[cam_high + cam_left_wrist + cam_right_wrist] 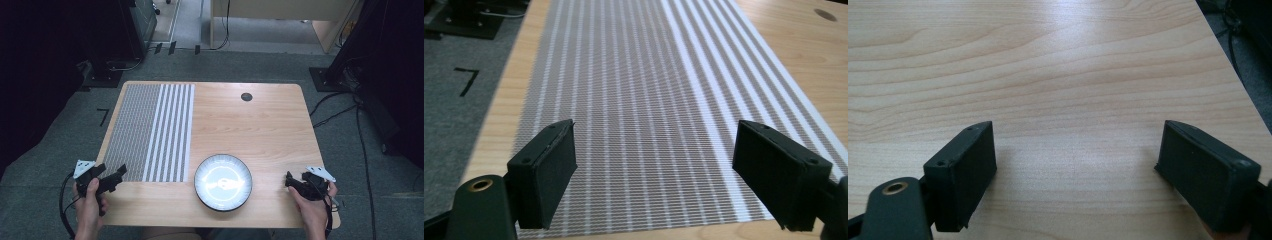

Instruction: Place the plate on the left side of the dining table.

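**Inspector:** Report the claws as they stand.

**Operator:** I read the left gripper (111, 177) at the near-left corner of the table (270, 130), jaws wide with nothing between them. Its own view looks along the striped placemat (649, 100), which lies flat on the left part of the tabletop. The right gripper (296, 181) sits at the near-right edge, jaws also wide and empty, above bare wood (1058, 75).

**Inspector:** Where are the items of work?

**Operator:** The placemat is just ahead of the left jaws. A dark-rimmed bowl (223, 182) stands upright at the near edge, between the two grippers, just beside the mat's near-right corner and, as far as I can tell, not on it.

**Inspector:** Handling assessment?

**Operator:** My judgement: the mat looks like a thin woven sheet, light and limp, likely to sag or slide if dragged. I would pinch its near edge or a corner, working one jaw underneath. The bowl appears glazed ceramic (the glare on its inside suggests a slick surface), so heavier, rigid and breakable. I would take it at the rim, one jaw inside and one outside, and lift level.
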The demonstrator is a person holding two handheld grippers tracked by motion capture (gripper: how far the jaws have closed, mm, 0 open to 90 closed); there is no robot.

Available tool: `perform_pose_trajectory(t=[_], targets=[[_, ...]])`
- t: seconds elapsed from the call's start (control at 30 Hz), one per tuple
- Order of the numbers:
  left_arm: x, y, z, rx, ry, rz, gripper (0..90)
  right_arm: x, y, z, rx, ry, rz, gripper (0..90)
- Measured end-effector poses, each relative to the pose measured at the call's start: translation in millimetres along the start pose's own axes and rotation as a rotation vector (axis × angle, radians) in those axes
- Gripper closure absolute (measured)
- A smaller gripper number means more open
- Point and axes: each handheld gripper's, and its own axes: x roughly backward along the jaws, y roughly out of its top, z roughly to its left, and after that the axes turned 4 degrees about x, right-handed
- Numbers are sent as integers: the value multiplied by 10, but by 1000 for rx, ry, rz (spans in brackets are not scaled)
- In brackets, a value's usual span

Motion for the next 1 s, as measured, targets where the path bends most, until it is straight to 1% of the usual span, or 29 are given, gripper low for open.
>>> perform_pose_trajectory(t=[0.07, 0.13, 0.2, 0.23, 0.3, 0.37, 0.6, 0.7, 0.77, 0.8, 0.9, 1.0], targets=[[-16, -1, -64, -13, -8, 3, 175, 18, 3, 11, -15, 8, 1, 156], [-22, 2, -133, -24, -16, 4, 175, 44, 17, 40, -9, 15, -9, 156], [-24, 3, -180, -30, -18, 0, 175, 67, 37, 67, -7, 21, -19, 156], [-24, 3, -180, -30, -18, 0, 175, 67, 37, 67, -7, 21, -19, 156], [-28, 6, -248, -32, -21, -6, 175, 95, 57, 98, -25, 39, -27, 158], [-35, 7, -287, -34, -26, -8, 175, 115, 67, 129, -22, 47, -28, 158], [-55, -3, -442, -40, -57, -6, 175, 235, 124, 329, -4, 91, -58, 159], [-56, -8, -523, -47, -72, -9, 175, 274, 142, 412, -18, 125, -69, 160], [-66, -17, -582, -54, -79, -7, 175, 293, 150, 462, -8, 128, -75, 160], [-75, -23, -611, -58, -83, -4, 175, 299, 155, 490, 3, 126, -79, 161], [-111, -52, -700, -62, -94, 6, 175, 295, 172, 549, 34, 140, -80, 162], [-148, -81, -794, -80, -103, 20, 175, 296, 164, 590, 25, 161, -76, 167]])
